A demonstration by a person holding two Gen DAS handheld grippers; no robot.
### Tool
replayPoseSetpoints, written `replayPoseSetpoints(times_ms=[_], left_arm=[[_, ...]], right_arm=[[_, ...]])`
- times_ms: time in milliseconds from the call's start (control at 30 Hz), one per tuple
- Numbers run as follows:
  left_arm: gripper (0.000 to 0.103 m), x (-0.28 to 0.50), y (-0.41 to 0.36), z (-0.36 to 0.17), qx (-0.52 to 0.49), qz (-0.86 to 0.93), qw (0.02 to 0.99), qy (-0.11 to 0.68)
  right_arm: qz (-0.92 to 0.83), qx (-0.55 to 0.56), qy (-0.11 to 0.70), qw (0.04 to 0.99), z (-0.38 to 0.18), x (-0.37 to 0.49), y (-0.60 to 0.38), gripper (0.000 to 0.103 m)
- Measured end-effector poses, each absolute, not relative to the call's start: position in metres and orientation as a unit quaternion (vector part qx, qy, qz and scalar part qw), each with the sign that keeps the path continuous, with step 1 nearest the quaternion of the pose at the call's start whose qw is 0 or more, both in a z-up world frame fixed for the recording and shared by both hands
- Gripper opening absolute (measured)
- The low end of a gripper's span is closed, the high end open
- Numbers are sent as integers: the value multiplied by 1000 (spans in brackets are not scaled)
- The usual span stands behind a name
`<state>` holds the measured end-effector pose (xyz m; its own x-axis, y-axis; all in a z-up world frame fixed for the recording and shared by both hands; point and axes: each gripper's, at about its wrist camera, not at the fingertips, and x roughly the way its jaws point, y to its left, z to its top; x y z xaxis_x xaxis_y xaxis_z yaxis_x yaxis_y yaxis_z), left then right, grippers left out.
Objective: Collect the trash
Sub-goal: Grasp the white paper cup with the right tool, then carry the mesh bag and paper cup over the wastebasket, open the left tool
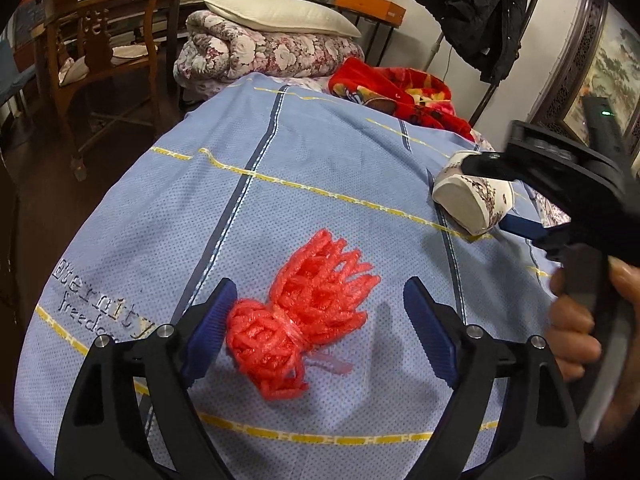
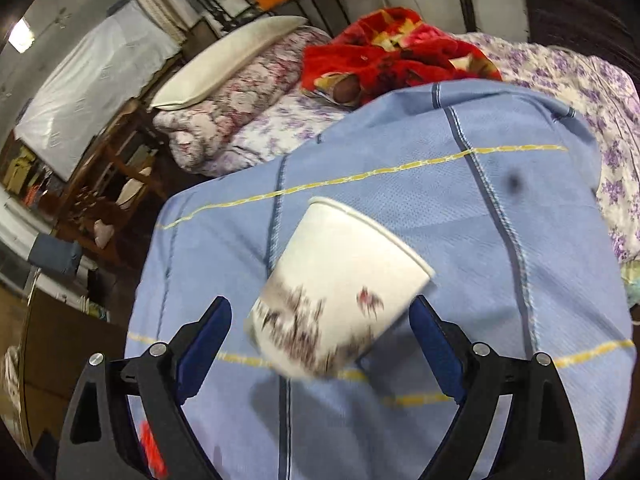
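A red foam fruit net [image 1: 298, 316], bunched and tied, lies on the blue bedsheet [image 1: 280, 184]. My left gripper [image 1: 320, 328] is open around it, the left pad touching its side, the right pad apart. A white paper cup with a dark floral print [image 2: 340, 292] lies on its side between the open fingers of my right gripper [image 2: 320, 340], touching the right pad only. In the left wrist view the cup [image 1: 464, 204] lies at the right with the right gripper [image 1: 496, 196] around it.
A red patterned blanket [image 1: 396, 92], a folded floral quilt [image 1: 260, 52] with a pillow [image 1: 280, 16] lie at the bed's far end. A wooden chair [image 1: 104, 48] stands left of the bed. A black jacket [image 1: 472, 12] hangs at back right.
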<state>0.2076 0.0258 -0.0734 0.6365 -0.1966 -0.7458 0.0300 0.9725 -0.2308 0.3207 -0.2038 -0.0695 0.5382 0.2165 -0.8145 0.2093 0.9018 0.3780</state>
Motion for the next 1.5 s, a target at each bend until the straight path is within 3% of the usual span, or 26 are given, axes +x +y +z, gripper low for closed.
replayPoseSetpoints(times_ms=[100,133,200,333,400,567,667,1100,1500], left_arm=[[85,209,24,-74,-95,-62,899,423],[85,210,24,-74,-95,-61,899,423],[85,210,24,-74,-97,-62,899,423],[83,210,25,-74,-101,-63,899,421],[81,210,25,-74,-100,-63,900,421],[60,208,28,-73,-101,-70,900,418],[54,207,33,-73,-108,-77,899,417],[53,183,31,-48,-151,-136,908,367],[53,86,-14,-30,-125,-193,909,347]], right_arm=[[-8,205,472,857,-74,325,-198,90],[-8,196,464,864,-74,323,-197,77],[13,199,444,873,-72,314,-201,65],[32,212,413,885,-63,275,-221,52],[36,214,409,886,-60,260,-229,51],[41,225,411,883,-59,207,-255,51],[50,247,406,879,-58,180,-267,51],[63,270,371,886,-41,101,-278,51],[51,263,338,902,-14,24,-323,51]])
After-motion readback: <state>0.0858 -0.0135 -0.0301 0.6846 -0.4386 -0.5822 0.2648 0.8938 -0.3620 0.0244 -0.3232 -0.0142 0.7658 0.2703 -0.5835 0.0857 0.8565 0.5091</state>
